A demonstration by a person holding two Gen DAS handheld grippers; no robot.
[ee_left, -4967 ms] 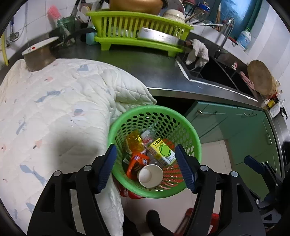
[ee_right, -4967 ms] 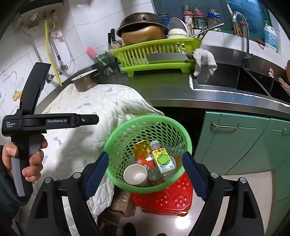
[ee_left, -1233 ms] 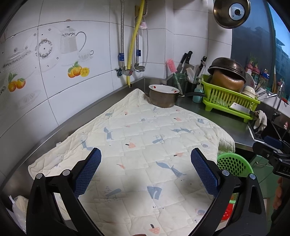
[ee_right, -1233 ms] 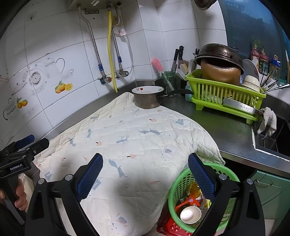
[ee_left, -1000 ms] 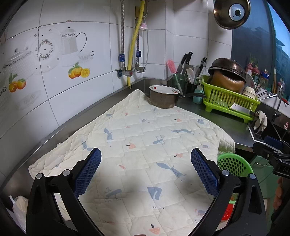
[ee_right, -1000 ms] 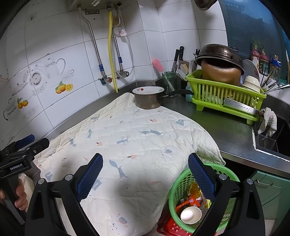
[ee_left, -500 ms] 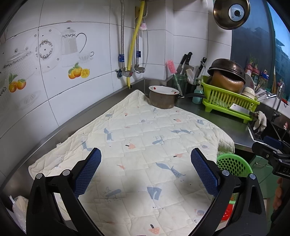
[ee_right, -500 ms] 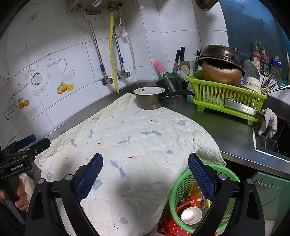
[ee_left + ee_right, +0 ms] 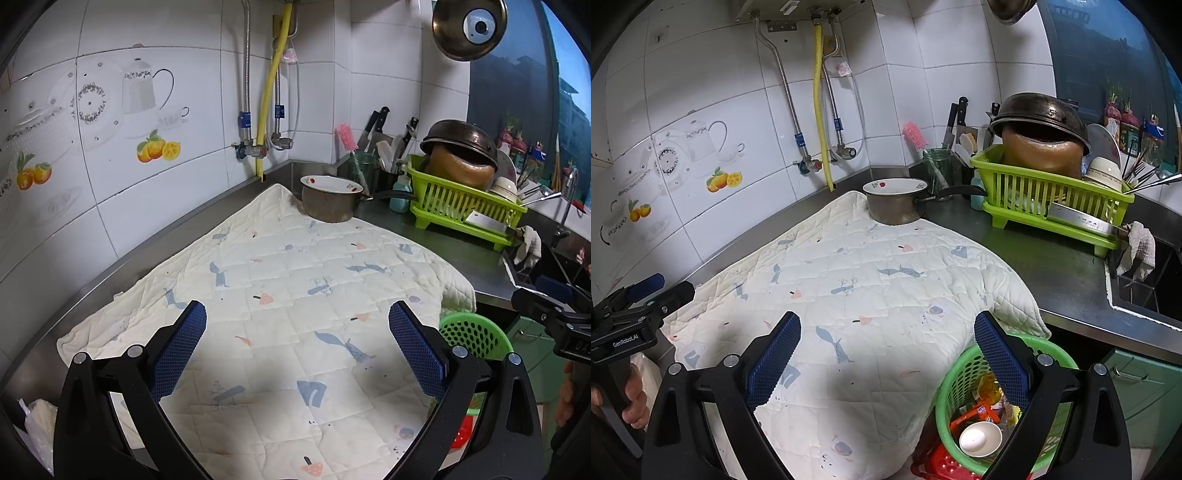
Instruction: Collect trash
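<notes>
Quilted cloth mat point(image 9: 295, 295), perforated plastic basket point(image 9: 955, 373)

Both grippers are black plastic, their jaws faced with blue mesh-textured pads point(image 9: 177, 350). Silver screws point(image 9: 1044, 360) dot the frames. White "GenRobot.AI" lettering point(image 9: 625, 341) marks the left gripper point(image 9: 639, 295).

Left gripper point(image 9: 297, 349) hovers wide apart over the quilt point(image 9: 280, 295), nothing between its pads. Pot point(image 9: 328, 203) sits at the quilt's far corner, green rack point(image 9: 461, 214) beyond, green basket point(image 9: 476, 334) peeking past the quilt's right edge.
</notes>
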